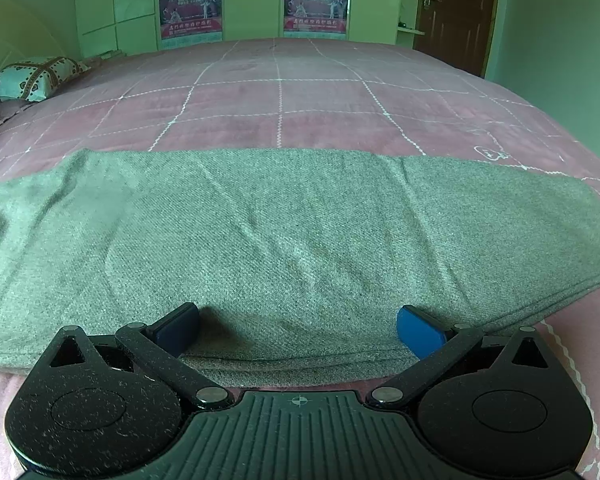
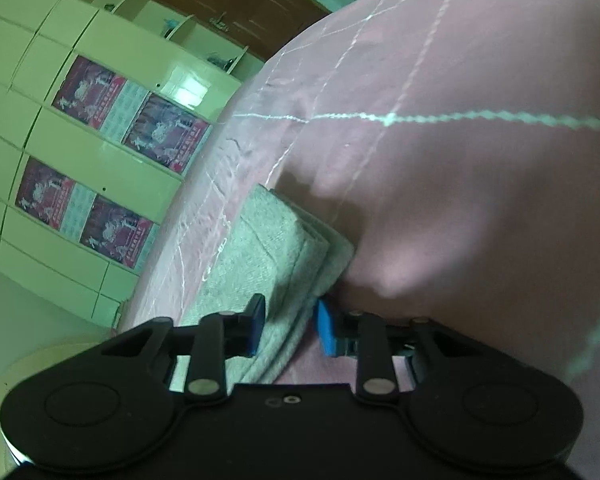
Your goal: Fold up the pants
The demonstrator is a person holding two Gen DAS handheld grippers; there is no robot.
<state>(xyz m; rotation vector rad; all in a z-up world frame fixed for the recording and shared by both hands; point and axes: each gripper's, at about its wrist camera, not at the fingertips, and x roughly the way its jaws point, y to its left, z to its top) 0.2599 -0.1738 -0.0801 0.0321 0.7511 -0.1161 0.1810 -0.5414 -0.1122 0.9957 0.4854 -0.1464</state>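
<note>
Left tongs (image 1: 298,330) are held spread over the grey pants (image 1: 284,232); right tongs (image 2: 290,328) straddle the pants' edge, not yet clenched, on the pink bed (image 1: 340,92).

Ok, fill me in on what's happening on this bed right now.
A person is folding grey pants on a pink quilted bed with a handheld gripper in each hand. The pants lie as a long flat strip, already doubled over. The left gripper is wide open at the near edge, its pads resting on the cloth without pinching it. The right gripper has its fingers on either side of the layered end of the pants, narrowly apart; whether they actually clamp the cloth is unclear.
</note>
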